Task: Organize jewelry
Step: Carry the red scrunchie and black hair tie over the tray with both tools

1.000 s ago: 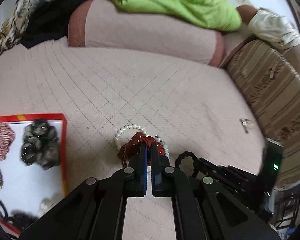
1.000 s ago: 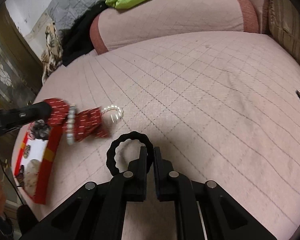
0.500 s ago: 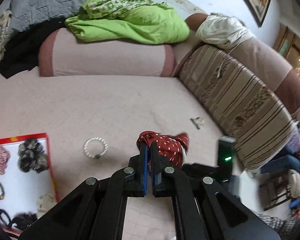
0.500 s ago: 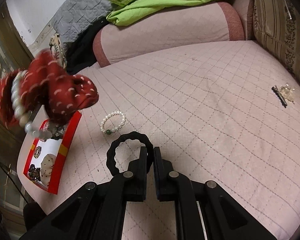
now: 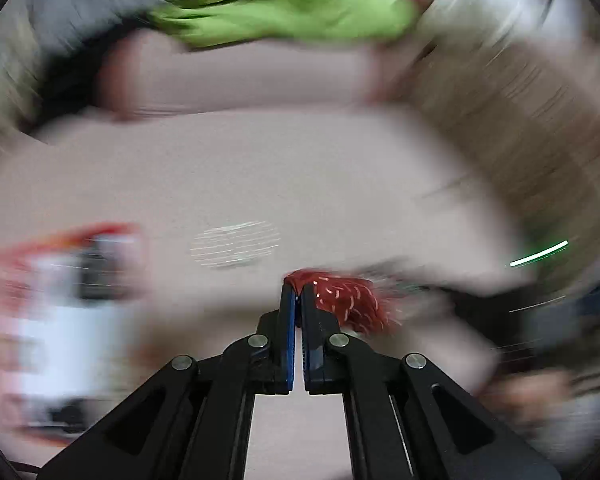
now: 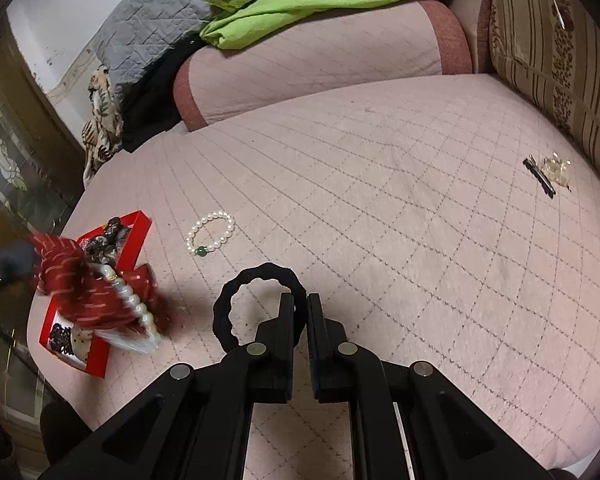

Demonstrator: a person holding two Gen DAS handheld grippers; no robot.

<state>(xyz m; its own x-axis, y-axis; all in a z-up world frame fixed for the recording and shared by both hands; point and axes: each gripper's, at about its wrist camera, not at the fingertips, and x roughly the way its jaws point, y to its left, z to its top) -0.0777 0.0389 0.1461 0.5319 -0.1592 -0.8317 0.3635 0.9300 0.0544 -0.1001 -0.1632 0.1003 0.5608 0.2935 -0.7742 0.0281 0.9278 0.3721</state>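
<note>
Left gripper (image 5: 298, 294) fingers clenched on the red scrunchie (image 6: 88, 296); right gripper (image 6: 300, 300) fingers clenched on the black hair tie (image 6: 228, 312). Scrunchie should be released only once slowed over the red tray (image 6: 138, 220) at the bed's left edge.

Left wrist view almost all motion-blurred. Red tray (image 5: 66, 320) to left of left gripper (image 5: 298, 292): only smear of red, white and dark, contents not readable. Pearl bracelet (image 5: 236, 246) ahead of fingertips: pale streaks only. Red scrunchie (image 5: 348, 300) blurred on far side; part between pads hidden.

Right wrist view: same scrunchie (image 6: 88, 288) smeared, covers middle of tray (image 6: 138, 222). Left gripper there dark blur at left edge. Black hair tie (image 6: 256, 276) partly hidden behind right gripper (image 6: 300, 300) fingers. Clip (image 6: 548, 170) far right too small to identify.
</note>
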